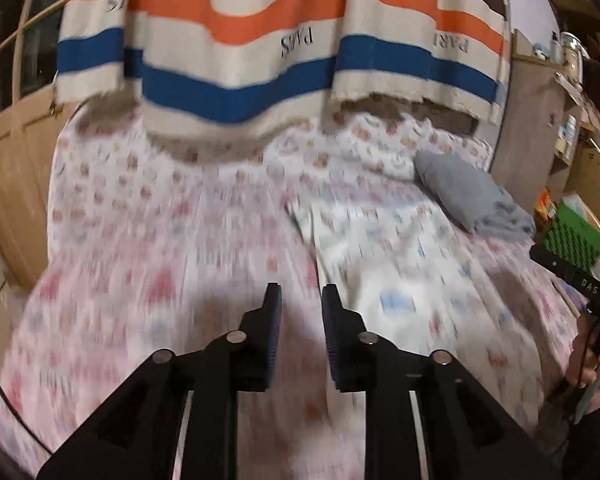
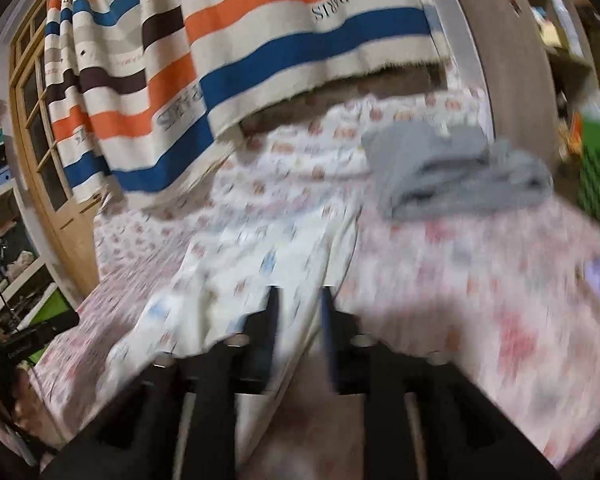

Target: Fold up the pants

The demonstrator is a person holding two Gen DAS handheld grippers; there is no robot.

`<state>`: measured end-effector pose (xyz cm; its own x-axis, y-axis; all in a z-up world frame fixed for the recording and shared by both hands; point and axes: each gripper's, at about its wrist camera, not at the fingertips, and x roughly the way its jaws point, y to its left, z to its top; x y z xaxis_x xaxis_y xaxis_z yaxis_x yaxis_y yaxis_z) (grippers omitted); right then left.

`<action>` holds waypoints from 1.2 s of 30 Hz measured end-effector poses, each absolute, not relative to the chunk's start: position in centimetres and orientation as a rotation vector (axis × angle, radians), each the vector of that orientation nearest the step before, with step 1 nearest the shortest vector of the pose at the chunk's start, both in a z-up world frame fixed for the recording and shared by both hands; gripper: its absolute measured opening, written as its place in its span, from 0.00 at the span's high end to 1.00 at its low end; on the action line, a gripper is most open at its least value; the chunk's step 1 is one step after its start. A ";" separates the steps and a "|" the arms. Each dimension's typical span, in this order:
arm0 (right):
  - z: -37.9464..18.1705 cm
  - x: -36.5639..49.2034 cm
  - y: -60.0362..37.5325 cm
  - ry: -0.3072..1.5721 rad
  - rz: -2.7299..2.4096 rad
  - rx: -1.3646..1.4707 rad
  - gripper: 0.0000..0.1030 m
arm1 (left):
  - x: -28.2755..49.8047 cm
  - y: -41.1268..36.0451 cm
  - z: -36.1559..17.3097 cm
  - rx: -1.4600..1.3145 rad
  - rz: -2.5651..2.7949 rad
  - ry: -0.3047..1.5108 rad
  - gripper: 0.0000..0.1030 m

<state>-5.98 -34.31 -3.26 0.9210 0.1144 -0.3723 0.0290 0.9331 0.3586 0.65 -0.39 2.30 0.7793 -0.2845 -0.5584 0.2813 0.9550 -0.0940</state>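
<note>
White printed pants lie spread lengthwise on a pink floral bedsheet, their soft cloth creased and dotted with small blue and red motifs; one edge runs down toward the right gripper. In the left wrist view the pants sit just right of the left gripper. Both grippers' black jaws stand slightly apart with nothing between them, above the fabric. Motion blur smears the sheet's pattern and the pants' print, so the waistband and leg ends cannot be told apart. A folded grey garment rests near the bed's far corner. A striped curtain, in orange, blue, brown and cream bands with lettering, hangs over the far edge. A hand shows at the right margin, cut off.
</note>
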 end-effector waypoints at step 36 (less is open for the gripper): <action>-4.5 18.0 -37.8 0.757 -0.192 0.086 0.99 | 23.6 -7.1 -0.3 -0.005 -0.352 0.817 0.44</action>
